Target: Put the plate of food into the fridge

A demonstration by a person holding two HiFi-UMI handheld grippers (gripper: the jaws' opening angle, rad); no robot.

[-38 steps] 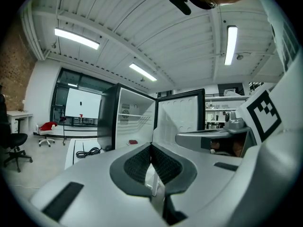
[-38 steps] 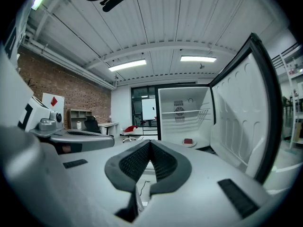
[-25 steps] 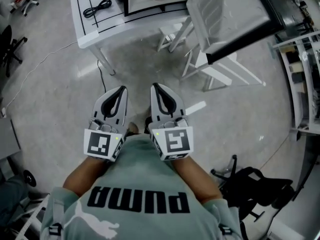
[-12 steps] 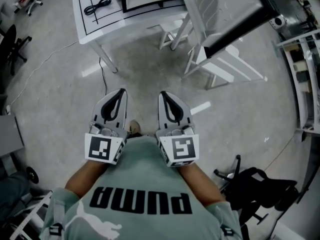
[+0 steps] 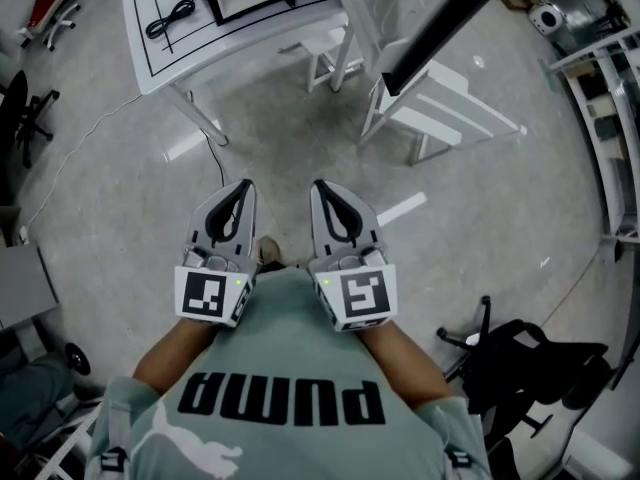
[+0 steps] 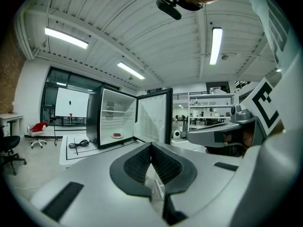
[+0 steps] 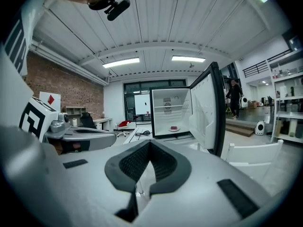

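Counter (image 5: 165, 43) and fridge (image 6: 93, 119) have slid toward 11 o'clock in the head view. Left gripper (image 5: 242, 184) and right gripper (image 5: 318, 184) are level and side by side, fingers closed tip to tip, nothing held. Plate of food (image 7: 173, 128) already sits low inside the fridge, 12 o'clock from both, well apart, neither nearer. Open door (image 5: 435, 23) hangs at 1 o'clock, so right looks better placed for it.
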